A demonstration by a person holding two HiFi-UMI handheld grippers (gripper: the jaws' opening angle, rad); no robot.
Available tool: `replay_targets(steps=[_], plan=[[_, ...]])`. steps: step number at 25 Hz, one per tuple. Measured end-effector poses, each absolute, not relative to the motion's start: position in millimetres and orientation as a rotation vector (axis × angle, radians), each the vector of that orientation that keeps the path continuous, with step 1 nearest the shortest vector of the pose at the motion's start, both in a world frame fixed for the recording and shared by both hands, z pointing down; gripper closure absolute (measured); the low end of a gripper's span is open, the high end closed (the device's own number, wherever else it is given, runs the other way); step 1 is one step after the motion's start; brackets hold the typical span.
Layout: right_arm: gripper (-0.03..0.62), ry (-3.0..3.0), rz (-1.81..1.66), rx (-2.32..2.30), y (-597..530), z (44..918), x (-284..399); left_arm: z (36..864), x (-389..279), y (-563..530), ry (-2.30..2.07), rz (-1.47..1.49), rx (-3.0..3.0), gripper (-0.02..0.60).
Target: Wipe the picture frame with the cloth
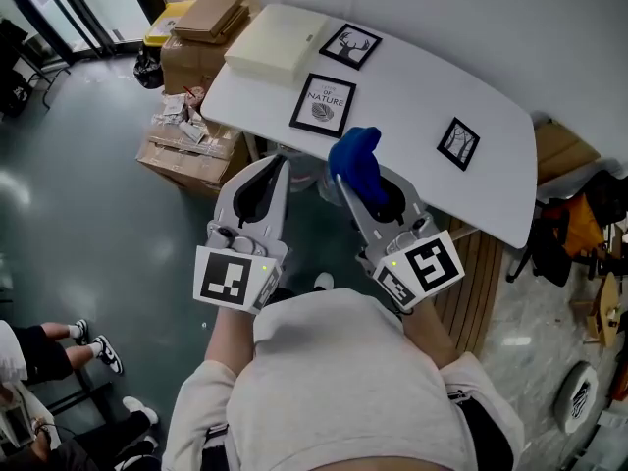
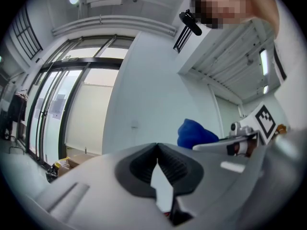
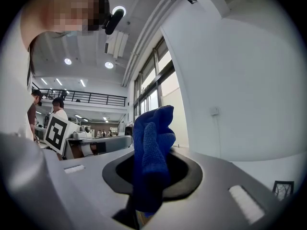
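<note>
Both grippers are held up in front of the person, short of the white bench.

**Right gripper**: clenched on a blue cloth. The cloth is pinched low between the ribbed black pads, and a bunched lobe stands up above the jaws. Its knit is nubbly and towel-like. It is judged soft, light and limp. The free lobe should flatten and follow a surface under light pressure, and it could slip out if dragged hard.

**Left gripper**: closed, with the pad tips meeting and nothing held between them.

**Frames:** three lie flat on the bench, well apart from each other.
- A text frame lies nearest the bench's front edge.
- A deer frame lies behind it, just beside a cream block.
- A leaf frame lies off to the right.

Each is a thin black rectangular moulding around a white print. No glazing can be made out. The text frame is judged the likeliest to be wiped, though this is not shown.

**Handling (judgement):**
- The frames are taken to be rigid, light and smooth-faced, so one is liable to skate on the slick bench top when rubbed.
- A hold on the moulding's outer edge or a corner is advised, or a steadying press there by the empty gripper. The print face is thereby left free for the cloth.
- If a face is glazed, pressure should be kept gentle.

Cartons are stacked on the floor beyond the bench's left end.
</note>
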State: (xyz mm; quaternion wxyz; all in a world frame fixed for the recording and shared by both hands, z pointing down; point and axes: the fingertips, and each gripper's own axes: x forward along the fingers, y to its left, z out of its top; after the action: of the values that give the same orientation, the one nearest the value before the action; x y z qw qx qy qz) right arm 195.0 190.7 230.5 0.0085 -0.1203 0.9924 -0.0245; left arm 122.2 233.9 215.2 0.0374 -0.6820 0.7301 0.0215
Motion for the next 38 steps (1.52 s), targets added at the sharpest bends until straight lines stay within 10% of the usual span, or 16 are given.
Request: replay_targets(steps=[38], plan=[[0.5,2.994,-0.163,-0.834,107.1,237.1,47.0,219.8,-45.8,132.3,1.95,0.056,-2.39,0.58]])
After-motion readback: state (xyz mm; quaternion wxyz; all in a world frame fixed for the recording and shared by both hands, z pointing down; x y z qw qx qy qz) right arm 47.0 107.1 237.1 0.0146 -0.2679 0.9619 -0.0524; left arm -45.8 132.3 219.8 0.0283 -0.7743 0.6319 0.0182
